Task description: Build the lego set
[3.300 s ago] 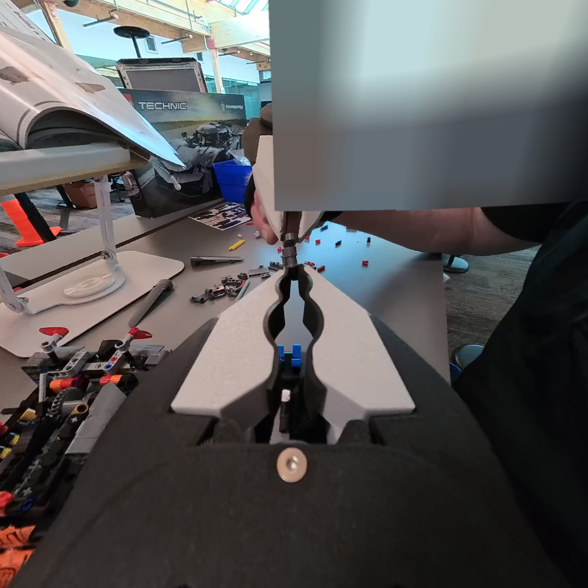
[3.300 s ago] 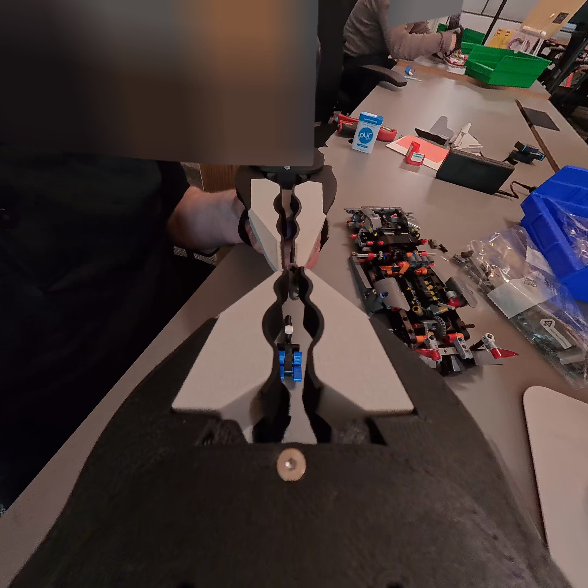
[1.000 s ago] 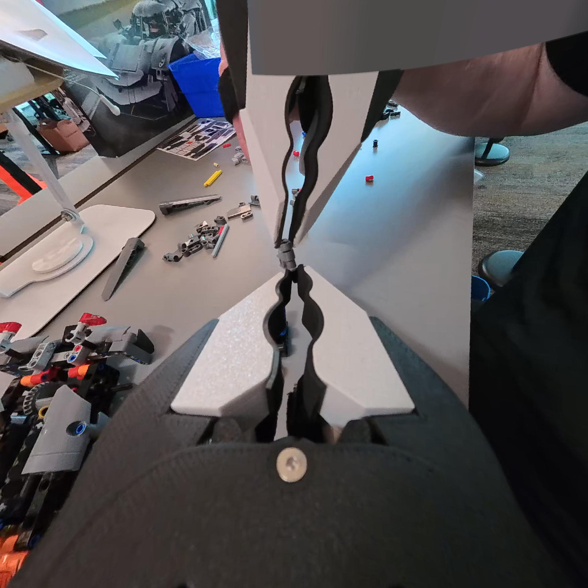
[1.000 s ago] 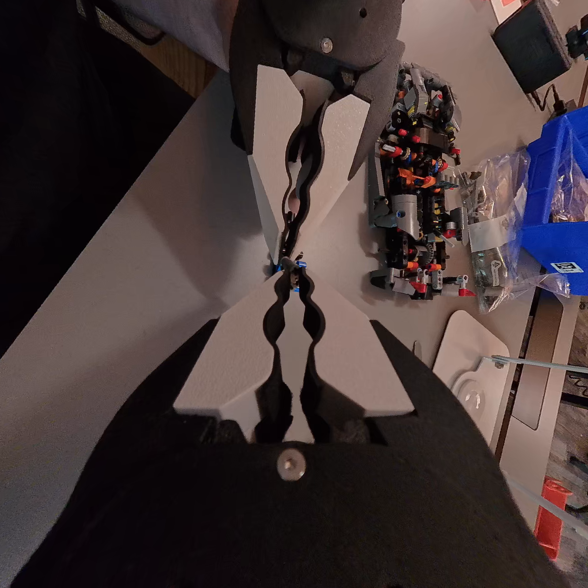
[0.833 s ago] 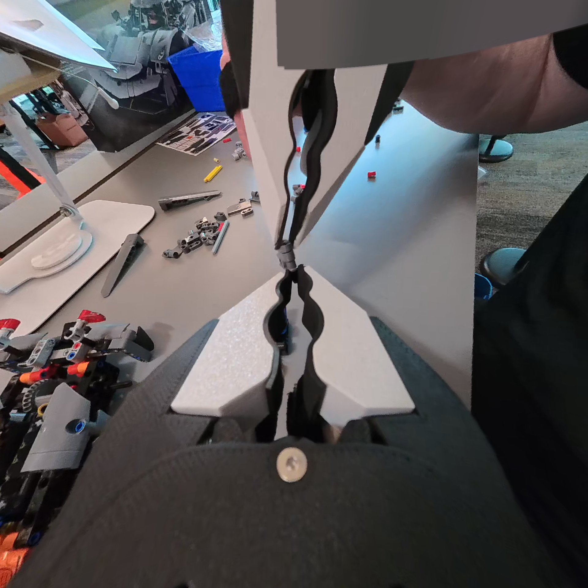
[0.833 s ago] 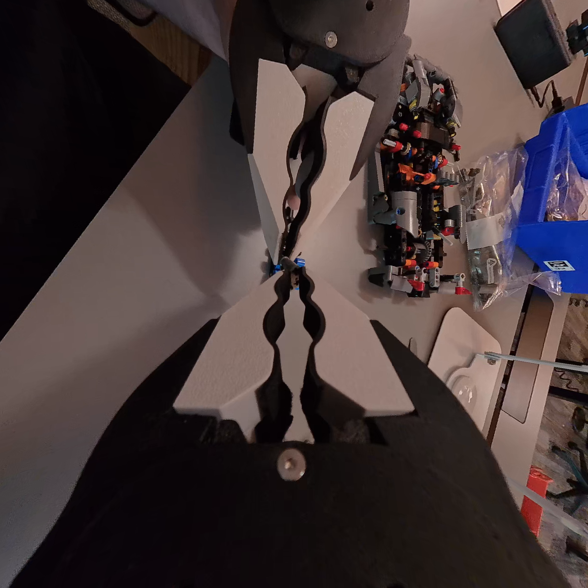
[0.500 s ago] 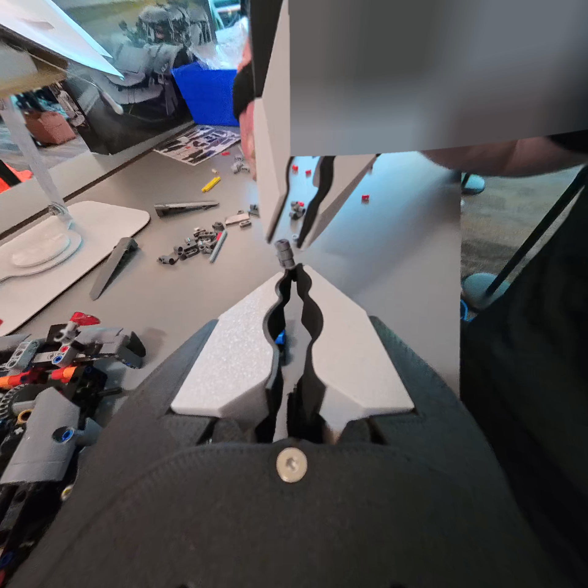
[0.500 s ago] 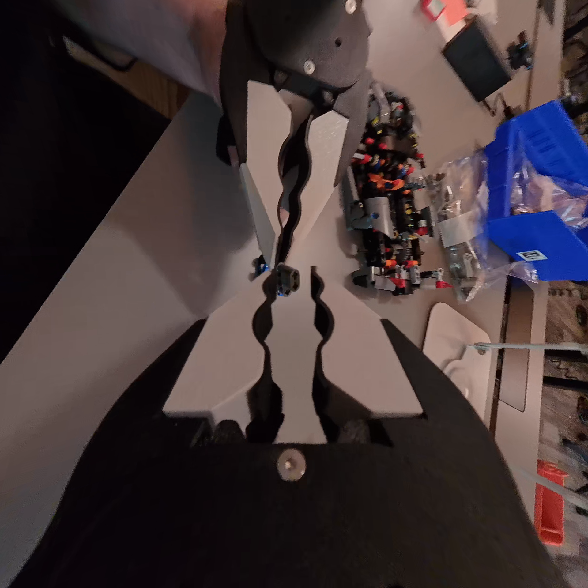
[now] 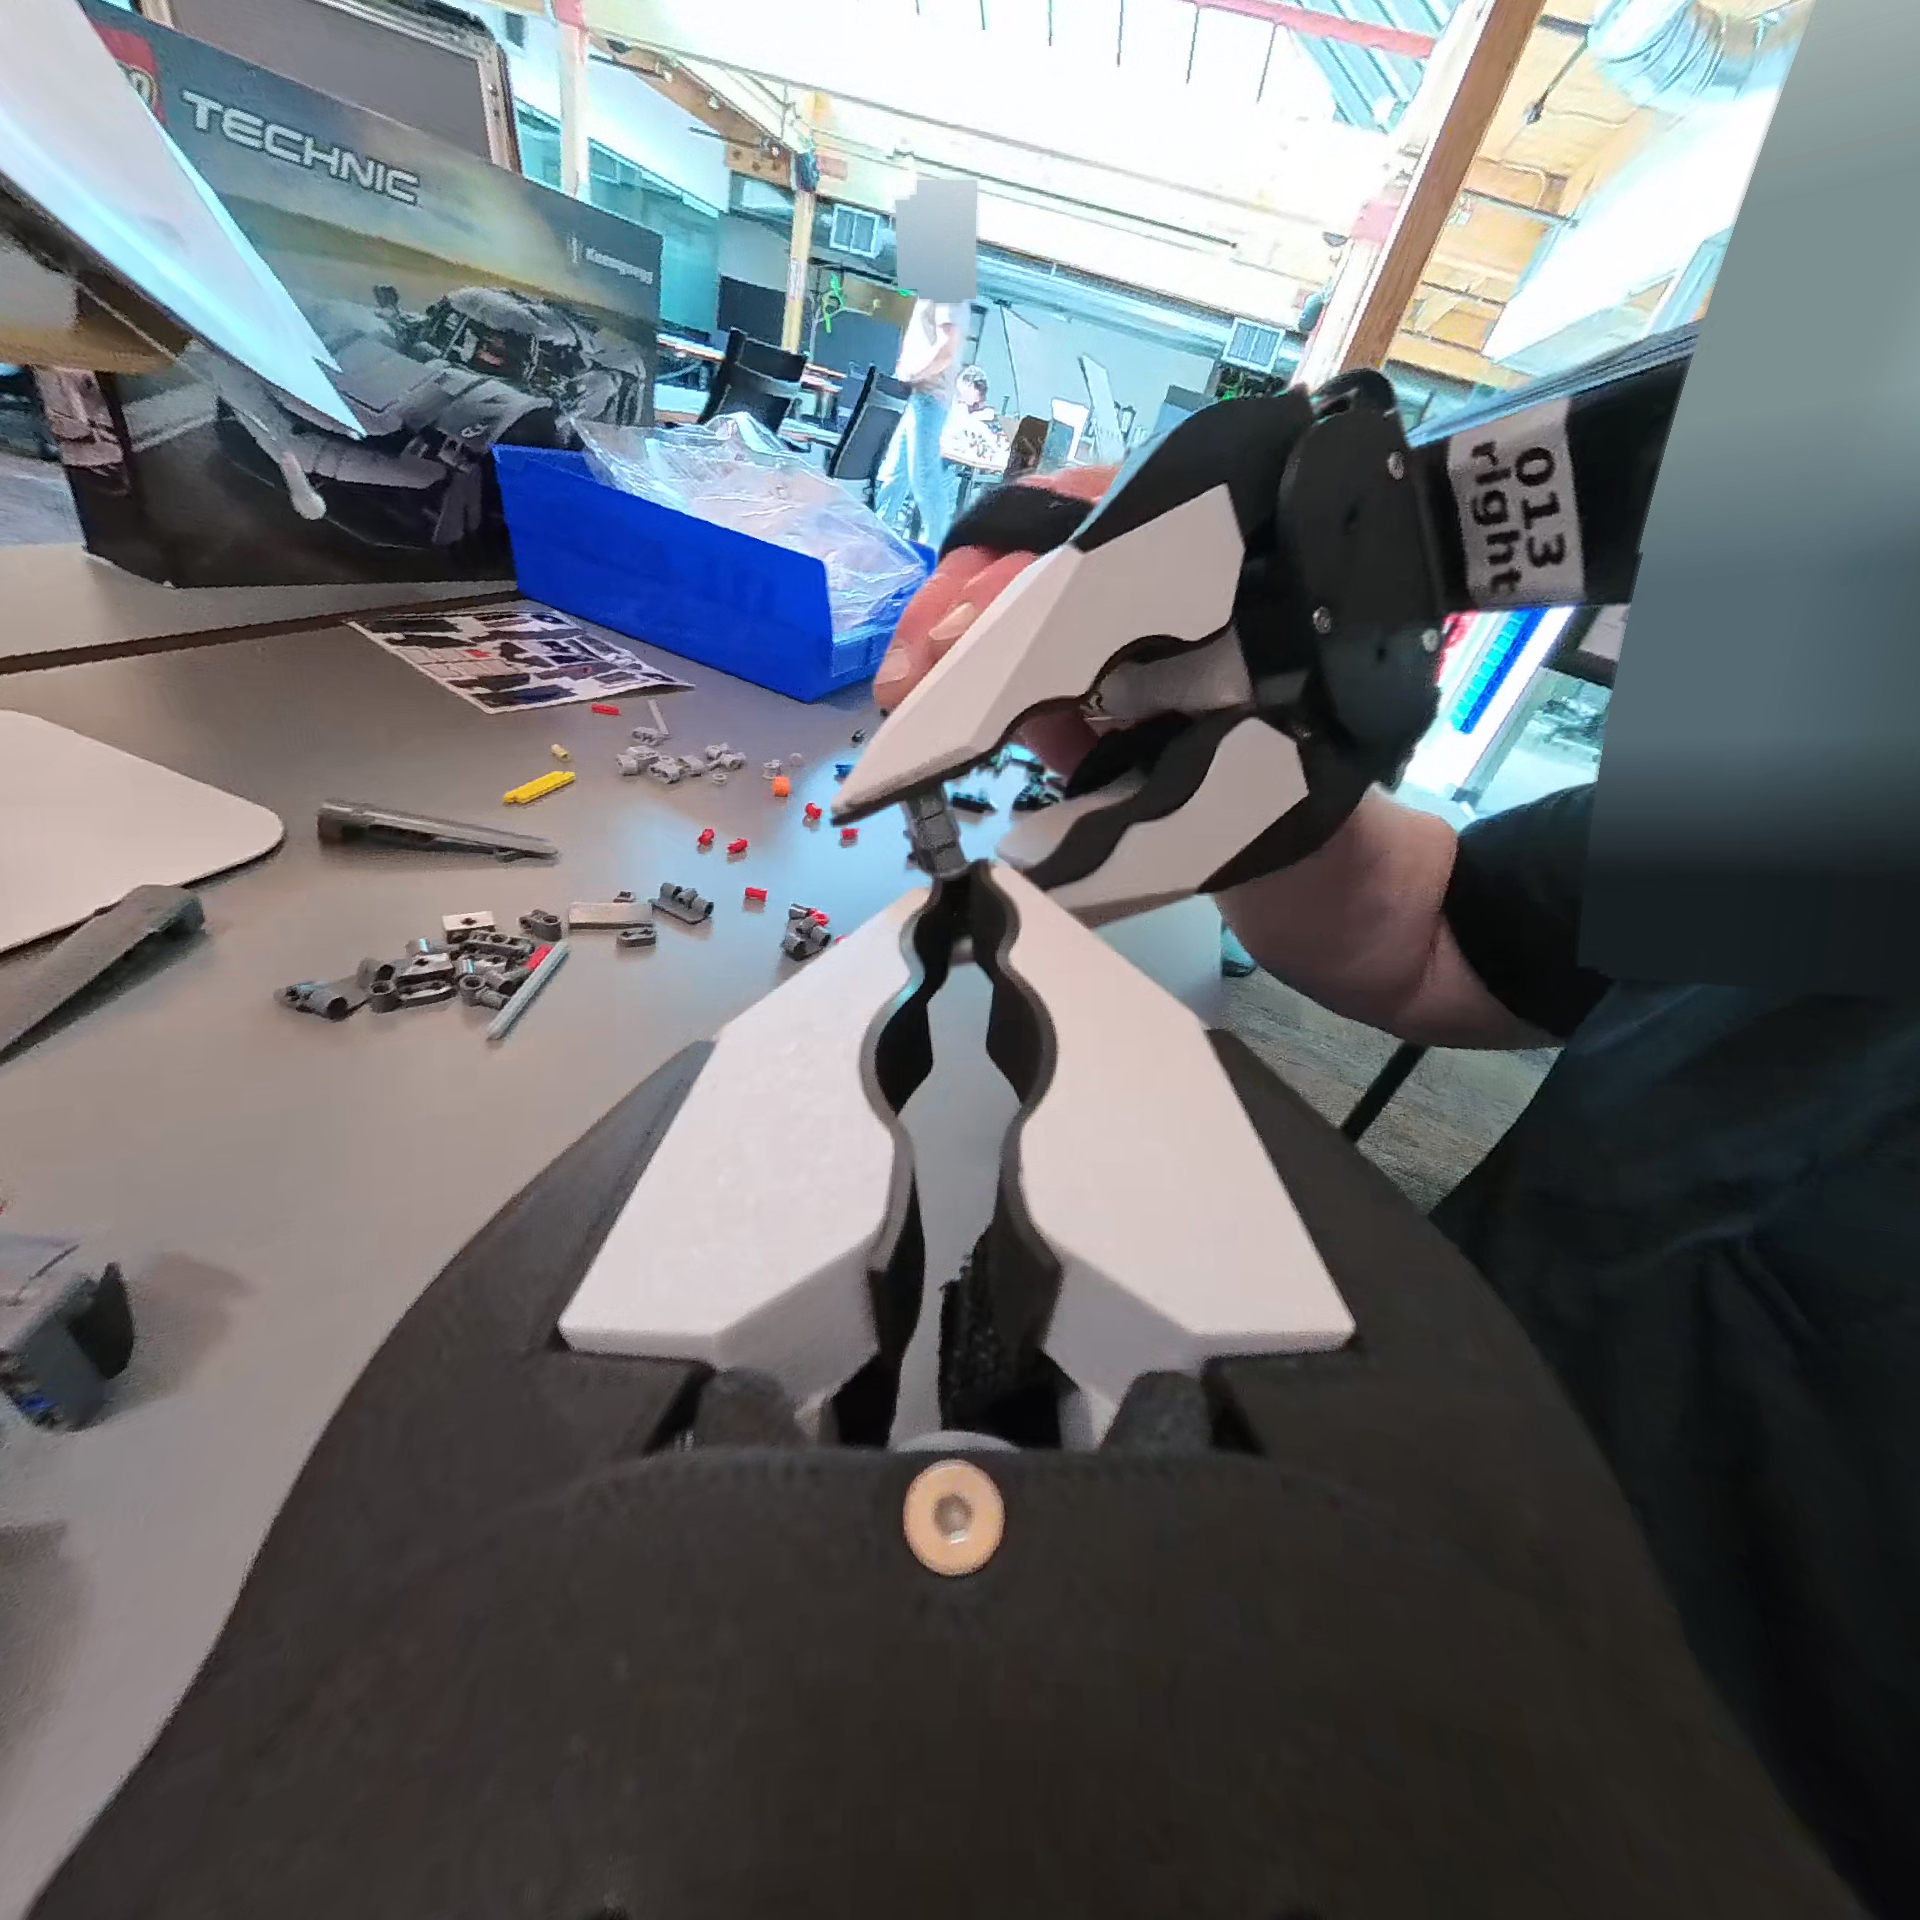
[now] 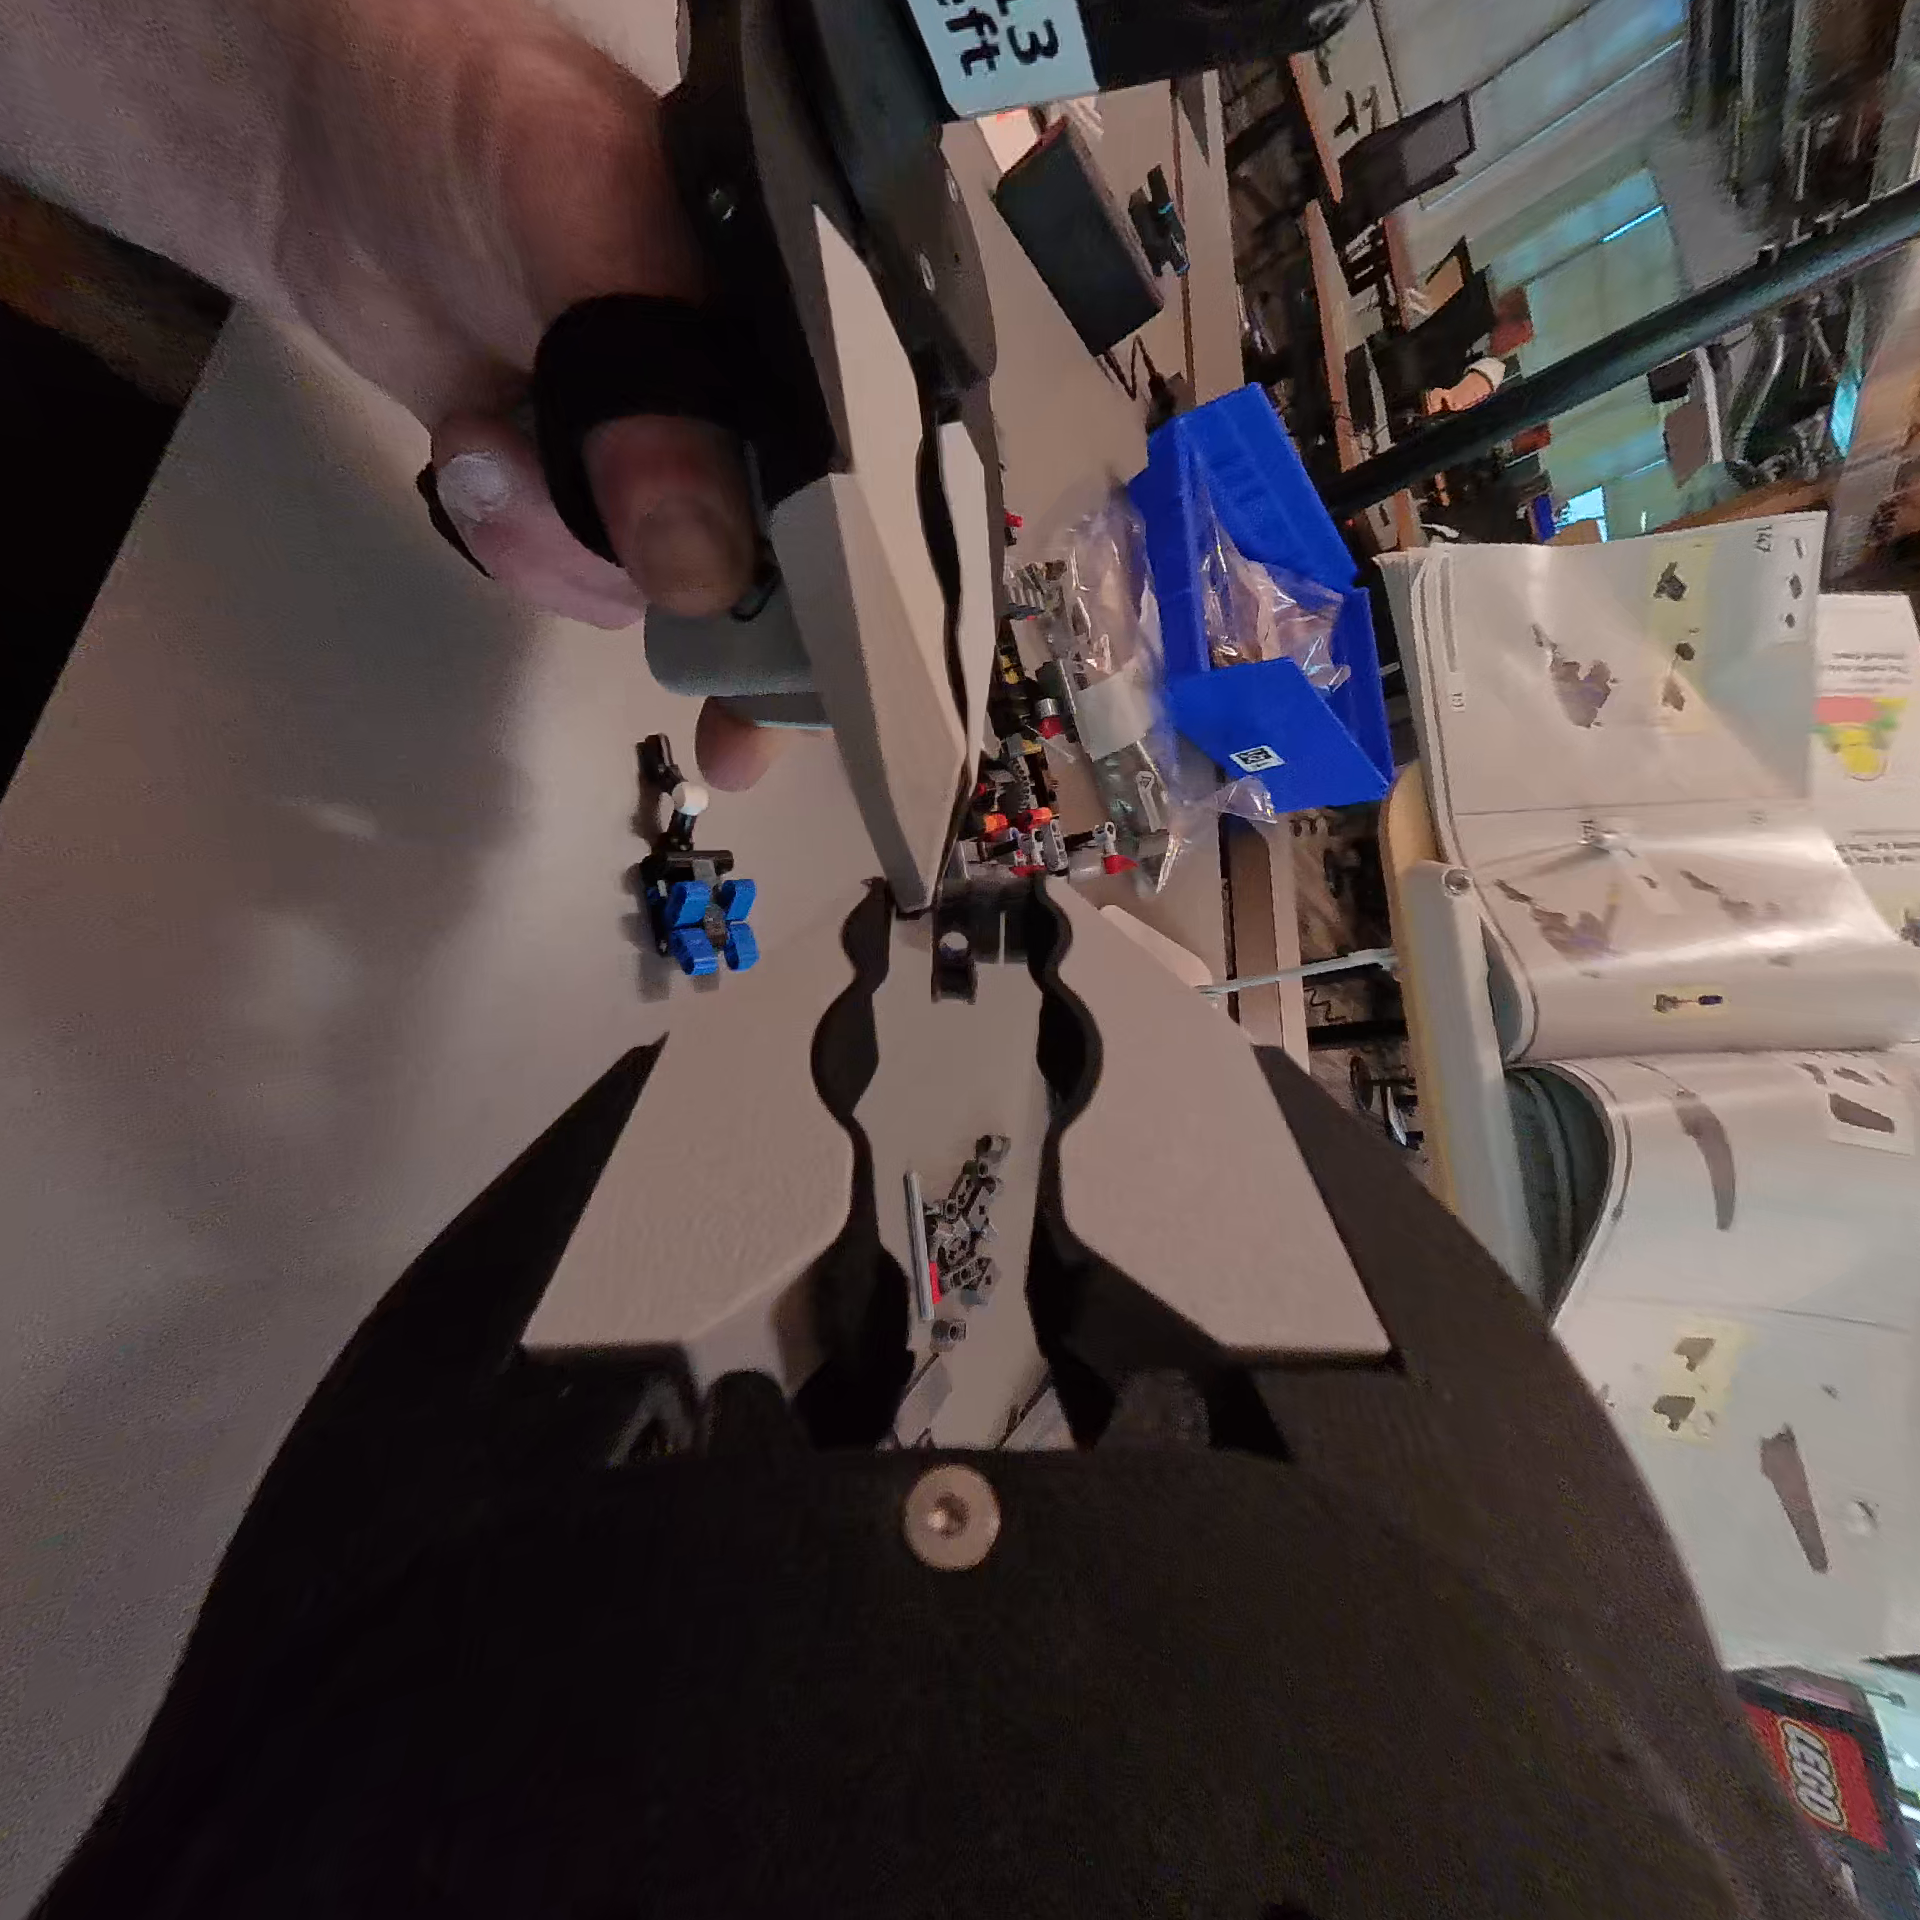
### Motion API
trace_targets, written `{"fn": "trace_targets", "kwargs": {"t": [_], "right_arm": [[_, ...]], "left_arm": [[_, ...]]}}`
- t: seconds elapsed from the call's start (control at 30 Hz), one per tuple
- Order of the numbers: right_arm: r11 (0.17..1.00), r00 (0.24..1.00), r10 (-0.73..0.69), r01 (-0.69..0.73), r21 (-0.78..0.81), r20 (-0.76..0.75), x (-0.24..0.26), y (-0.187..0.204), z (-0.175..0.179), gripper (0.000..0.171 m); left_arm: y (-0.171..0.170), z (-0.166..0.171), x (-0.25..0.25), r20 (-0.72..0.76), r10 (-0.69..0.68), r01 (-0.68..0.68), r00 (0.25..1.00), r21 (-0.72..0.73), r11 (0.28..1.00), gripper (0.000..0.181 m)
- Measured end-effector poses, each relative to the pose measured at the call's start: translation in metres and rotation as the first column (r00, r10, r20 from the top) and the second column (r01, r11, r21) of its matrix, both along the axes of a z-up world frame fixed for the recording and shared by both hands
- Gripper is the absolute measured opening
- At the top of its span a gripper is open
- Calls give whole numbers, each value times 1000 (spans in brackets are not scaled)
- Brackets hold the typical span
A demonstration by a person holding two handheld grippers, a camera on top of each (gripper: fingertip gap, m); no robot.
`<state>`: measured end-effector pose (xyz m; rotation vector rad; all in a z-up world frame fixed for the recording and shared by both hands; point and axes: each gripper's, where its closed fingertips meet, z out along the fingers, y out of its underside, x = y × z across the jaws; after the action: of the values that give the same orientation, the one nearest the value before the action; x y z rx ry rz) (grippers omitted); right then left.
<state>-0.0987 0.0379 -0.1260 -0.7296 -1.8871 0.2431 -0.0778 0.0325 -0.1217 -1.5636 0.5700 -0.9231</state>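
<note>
Hand-held gripper [image 9: 961, 883] on my left pinches a small dark grey connector piece [image 9: 933, 831], rigid, light, slippery; the right hand-held gripper [image 10: 956, 914] stands parted around its other end, so I'd hold its middle.

The left tool [image 9: 961, 883] hides the lower end of its small dark piece [image 9: 932, 831]; the model [image 9: 57, 1340] is cut off at the edge

Blue bin [image 9: 665, 582], grey table [image 9: 312, 1122].

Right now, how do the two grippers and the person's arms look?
Both the left gripper and the right gripper have a matte black body, a silver screw at its middle, and pale grey wedge-shaped jaws with wavy black inner edges. Each handle carries a white label. A black sleeve covers the right arm; a black strap crosses one finger.
</note>
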Motion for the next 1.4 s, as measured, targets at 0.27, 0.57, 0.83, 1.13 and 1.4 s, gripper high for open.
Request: {"fn": "trace_targets", "kwargs": {"t": [0.27, 0.57, 0.83, 1.13, 1.4], "right_arm": [[1000, 1000, -21, 22, 20, -13, 9, -3, 6, 21], [1000, 999, -4, 5, -20, 48, 6, -2, -2, 22], [978, 993, -85, 68, -197, -76, 13, 4, 16, 29], [989, 994, -54, 40, -140, -95, 11, -10, 20, 5], [993, 996, -32, 22, -117, -85, -4, -24, 25, 5]], "left_arm": [[-5, 6, 9, 19, -8, 7, 1000, 4, 1000, 0], [-3, -1, 6, 81, -5, 8, 997, -37, 999, 0], [-2, 13, -6, 343, -34, 58, 939, -61, 996, 1], [-18, 21, 2, 372, -101, 122, 923, -32, 992, 2], [-31, 28, -13, 391, -78, 82, 917, 5, 997, 3]]}}
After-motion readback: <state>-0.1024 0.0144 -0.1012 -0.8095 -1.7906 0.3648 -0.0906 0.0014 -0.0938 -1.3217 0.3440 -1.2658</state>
